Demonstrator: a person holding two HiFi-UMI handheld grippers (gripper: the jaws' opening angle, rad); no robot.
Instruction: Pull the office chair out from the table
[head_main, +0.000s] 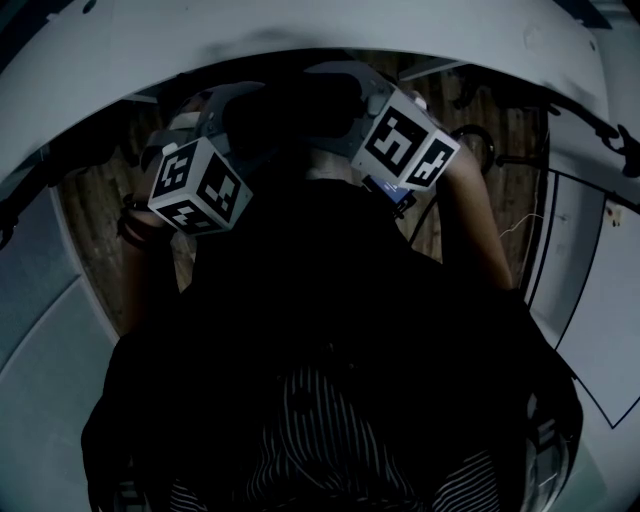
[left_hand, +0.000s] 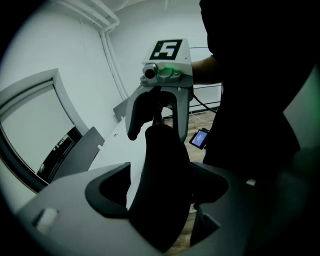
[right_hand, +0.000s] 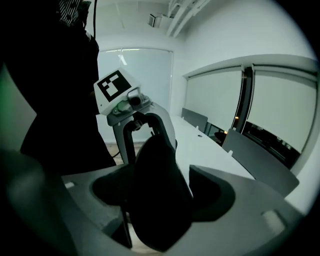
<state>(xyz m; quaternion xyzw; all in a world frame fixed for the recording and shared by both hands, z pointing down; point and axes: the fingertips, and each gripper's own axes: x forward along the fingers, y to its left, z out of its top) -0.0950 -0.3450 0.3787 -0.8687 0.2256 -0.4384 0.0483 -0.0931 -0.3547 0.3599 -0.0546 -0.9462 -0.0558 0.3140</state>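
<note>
The office chair's black back (head_main: 290, 135) stands against the curved white table (head_main: 300, 30), and its top edge is all I see of it. My left gripper (head_main: 235, 110) and right gripper (head_main: 345, 95) face each other across that edge from its two sides. In the left gripper view the chair back (left_hand: 160, 165) rises between my left gripper's (left_hand: 160, 200) wide jaws, with a dark gap beside it; the right gripper (left_hand: 159, 125) straddles the edge opposite. In the right gripper view the chair back (right_hand: 157, 170) stands between my right gripper's (right_hand: 162, 200) spread jaws, the left gripper (right_hand: 146, 132) beyond it.
The person's dark torso fills the lower head view above a wooden floor (head_main: 100, 210). Grey chairs (right_hand: 255, 160) line the table's (right_hand: 210, 150) far side, another chair (left_hand: 75, 152) in the left gripper view. A small lit screen (left_hand: 200, 138) hangs at the person's side.
</note>
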